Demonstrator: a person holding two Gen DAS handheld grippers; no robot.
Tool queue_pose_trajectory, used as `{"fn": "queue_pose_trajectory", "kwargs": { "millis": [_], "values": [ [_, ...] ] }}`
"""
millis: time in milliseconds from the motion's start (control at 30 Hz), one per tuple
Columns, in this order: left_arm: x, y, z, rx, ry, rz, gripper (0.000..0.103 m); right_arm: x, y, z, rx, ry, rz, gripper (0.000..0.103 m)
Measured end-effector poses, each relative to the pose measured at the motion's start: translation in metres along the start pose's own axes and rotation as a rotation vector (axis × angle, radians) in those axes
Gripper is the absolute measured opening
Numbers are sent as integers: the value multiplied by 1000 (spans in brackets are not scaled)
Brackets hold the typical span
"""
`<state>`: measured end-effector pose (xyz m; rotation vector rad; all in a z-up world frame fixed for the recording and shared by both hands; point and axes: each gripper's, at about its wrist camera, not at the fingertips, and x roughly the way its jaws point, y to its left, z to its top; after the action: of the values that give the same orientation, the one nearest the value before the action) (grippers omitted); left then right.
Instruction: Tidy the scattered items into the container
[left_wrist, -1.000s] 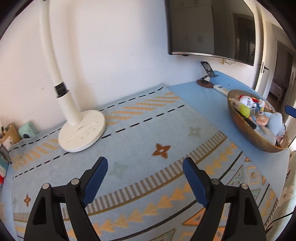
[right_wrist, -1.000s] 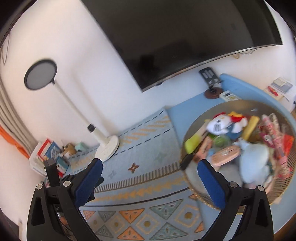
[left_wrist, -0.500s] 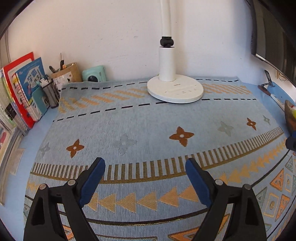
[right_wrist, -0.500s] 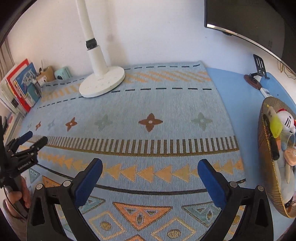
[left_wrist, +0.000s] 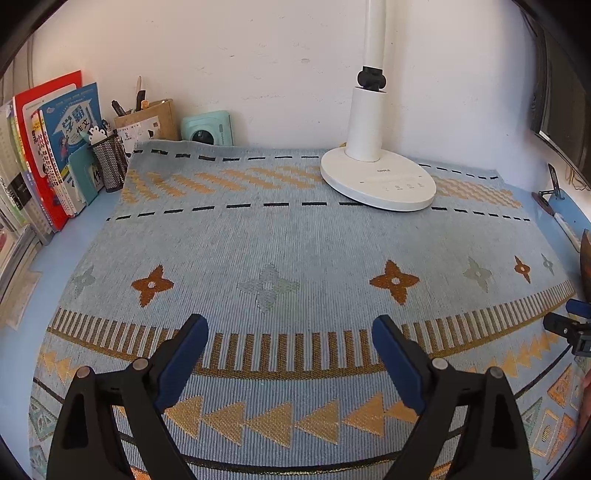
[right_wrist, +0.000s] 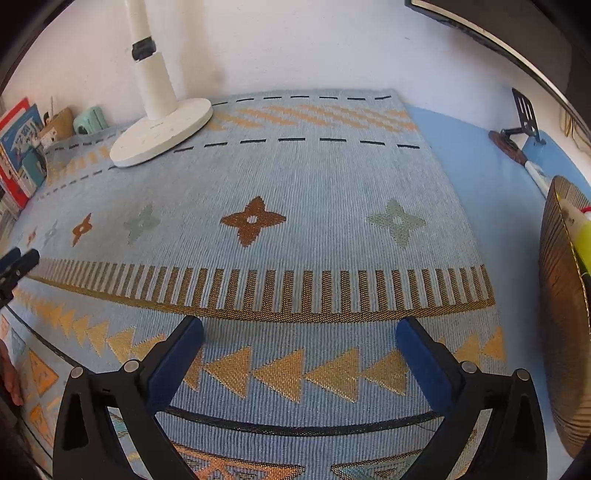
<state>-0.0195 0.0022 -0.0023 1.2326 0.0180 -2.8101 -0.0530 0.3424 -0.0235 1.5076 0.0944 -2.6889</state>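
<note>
- Left gripper (left_wrist: 290, 334) hangs above the patterned mat (left_wrist: 295, 251), spread wide, nothing between its pads.
- Right gripper (right_wrist: 299, 332) likewise spread and empty over the mat.
- The basket (right_wrist: 561, 332) sits at the mat's right edge on the blue table (right_wrist: 480, 166), items inside.
- A white lamp (left_wrist: 376, 177) stands on the mat's far side.

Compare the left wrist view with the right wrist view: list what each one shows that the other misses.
Only the left wrist view shows the black mesh pen holder beside the books, and the open left gripper up close. Only the right wrist view shows the woven basket broadly, with a yellow-green item inside, and the open right gripper up close. Both show the patterned mat, the white lamp base, the mint device, the books and the phone stand.
</note>
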Motion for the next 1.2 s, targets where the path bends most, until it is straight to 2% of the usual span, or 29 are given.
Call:
{"fn": "queue_pose_trajectory", "kwargs": {
  "millis": [100,133,167,267,333,533,633,733,1200],
  "values": [
    [7,-2,1,14,42,6,91,-1,-3,-1,16,-7,6,103],
    [14,-4,1,27,81,13,93,0,-3,0,12,-7,3,103],
    [21,-6,0,42,125,19,101,-1,-3,-1,15,-9,2,103],
    [27,-4,1,32,156,-1,103,-1,-3,-1,20,-13,-3,103],
    [28,1,-1,9,162,-27,103,-1,-2,-1,21,-16,-5,103],
    [27,0,0,21,167,-33,103,-4,-3,-1,24,-18,-6,103],
    [26,1,-2,22,127,-40,103,-6,-3,-3,34,-21,-10,103],
    [26,2,-2,21,120,-42,103,-10,-3,-9,42,-67,-16,103],
    [26,2,-2,21,120,-42,103,-10,-5,-5,42,-66,-15,103]
  ]
}}
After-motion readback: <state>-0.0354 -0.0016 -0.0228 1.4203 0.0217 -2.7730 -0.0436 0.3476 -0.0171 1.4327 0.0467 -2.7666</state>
